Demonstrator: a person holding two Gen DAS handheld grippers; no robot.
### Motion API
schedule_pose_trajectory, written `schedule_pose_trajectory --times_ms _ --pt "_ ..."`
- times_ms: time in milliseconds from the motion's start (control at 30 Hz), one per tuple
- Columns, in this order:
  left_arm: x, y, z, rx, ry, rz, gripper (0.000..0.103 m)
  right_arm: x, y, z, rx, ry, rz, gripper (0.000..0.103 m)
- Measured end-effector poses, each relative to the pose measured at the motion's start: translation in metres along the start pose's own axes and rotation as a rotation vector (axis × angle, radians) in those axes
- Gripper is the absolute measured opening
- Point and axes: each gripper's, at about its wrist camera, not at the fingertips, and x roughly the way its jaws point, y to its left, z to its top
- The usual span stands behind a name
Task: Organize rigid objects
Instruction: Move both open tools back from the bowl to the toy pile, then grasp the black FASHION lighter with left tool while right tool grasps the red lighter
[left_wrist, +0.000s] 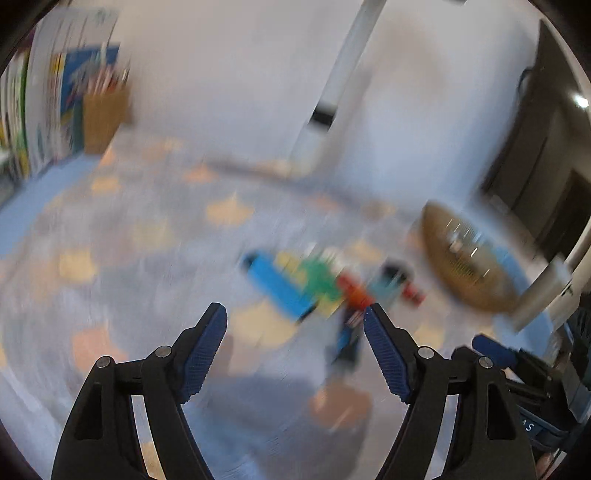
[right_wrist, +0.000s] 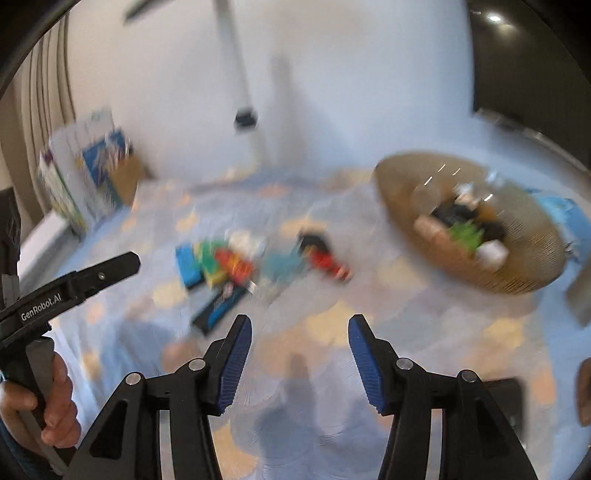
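Both views are blurred by motion. A pile of small coloured objects (right_wrist: 236, 266) lies on a blue patterned cloth: blue, green, yellow and red pieces, and a red-and-black item (right_wrist: 325, 258) beside them. The pile shows in the left wrist view (left_wrist: 314, 284) too. A woven basket (right_wrist: 472, 221) at the right holds several items; it also shows in the left wrist view (left_wrist: 469, 258). My left gripper (left_wrist: 295, 314) is open and empty, above the cloth near the pile. My right gripper (right_wrist: 300, 325) is open and empty, short of the pile.
Books (right_wrist: 85, 181) and a brown holder with pencils (left_wrist: 105, 110) stand at the back left against a white wall. A white pole (right_wrist: 240, 74) rises behind the cloth. The left gripper's body (right_wrist: 70, 288) and a hand show at the right wrist view's left edge.
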Motion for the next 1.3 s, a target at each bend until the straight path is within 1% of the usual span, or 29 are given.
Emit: schedule_pose_trajectory --times_ms 67,133,167,200,267,367,433,500,600,667,700,733,767,833,867,900,933,967,1000,1100,1167,1233,1300 --pt "0.008 0.006 -0.013 0.006 0.01 0.022 0.075 0.011 0.001 -0.009 -0.002 0.02 -0.003 0.053" --pt "0.01 0.006 -0.015 0.01 0.015 0.036 0.075 0.018 0.001 -0.016 0.0 0.028 -0.001 0.053" --pt "0.009 0.004 -0.016 0.018 -0.001 0.04 0.075 0.021 0.001 -0.017 -0.002 0.039 -0.013 0.053" --pt "0.004 0.003 -0.017 0.029 -0.016 0.06 0.075 0.022 0.001 -0.017 -0.002 0.035 -0.014 0.055" --pt "0.006 -0.004 -0.02 0.068 -0.001 0.082 0.075 0.026 0.005 -0.017 -0.009 0.041 -0.025 0.059" --pt "0.005 -0.014 -0.024 0.138 -0.007 0.106 0.076 0.031 0.009 -0.017 -0.024 0.061 -0.041 0.059" --pt "0.005 -0.019 -0.024 0.163 -0.004 0.104 0.078 0.03 0.007 -0.018 -0.025 0.063 -0.043 0.059" --pt "0.005 -0.016 -0.023 0.158 0.001 0.1 0.078 0.03 0.005 -0.017 -0.018 0.063 -0.04 0.059" --pt "0.006 -0.013 -0.022 0.143 0.015 0.078 0.078 0.032 0.001 -0.016 0.0 0.082 -0.011 0.059" --pt "0.008 -0.015 -0.022 0.161 0.049 0.038 0.078 0.035 -0.004 -0.013 0.025 0.127 0.053 0.06" --pt "0.01 -0.017 -0.022 0.169 0.07 0.011 0.078 0.036 -0.008 -0.008 0.05 0.16 0.086 0.059" --pt "0.013 -0.019 -0.022 0.171 0.103 -0.036 0.078 0.036 -0.009 -0.002 0.055 0.184 0.107 0.059" --pt "0.015 -0.022 -0.022 0.167 0.122 -0.065 0.078 0.037 -0.007 0.009 0.038 0.211 0.131 0.059" --pt "0.024 -0.029 -0.021 0.161 0.159 -0.105 0.077 0.038 0.001 0.025 -0.022 0.221 0.117 0.059" --pt "0.029 -0.032 -0.02 0.152 0.173 -0.118 0.077 0.043 0.005 0.035 -0.076 0.217 0.067 0.059" --pt "0.033 -0.035 -0.019 0.148 0.188 -0.129 0.077 0.05 0.008 0.04 -0.109 0.216 0.044 0.059" --pt "0.038 -0.039 -0.018 0.148 0.203 -0.14 0.076 0.058 0.007 0.043 -0.121 0.224 0.046 0.059" --pt "0.041 -0.042 -0.018 0.16 0.208 -0.142 0.075 0.065 0.006 0.045 -0.12 0.235 0.067 0.059" --pt "0.043 -0.046 -0.018 0.18 0.209 -0.134 0.075 0.074 0.004 0.045 -0.109 0.245 0.108 0.056" --pt "0.048 -0.053 -0.017 0.223 0.214 -0.124 0.073 0.083 0.002 0.045 -0.112 0.226 0.167 0.056" --pt "0.051 -0.055 -0.016 0.244 0.209 -0.118 0.062 0.087 0.002 0.046 -0.117 0.217 0.195 0.056" --pt "0.052 -0.055 -0.016 0.247 0.2 -0.118 0.058 0.092 0.002 0.048 -0.112 0.22 0.226 0.056" --pt "0.053 -0.053 -0.015 0.23 0.195 -0.12 0.055 0.096 -0.001 0.05 -0.08 0.224 0.267 0.056"
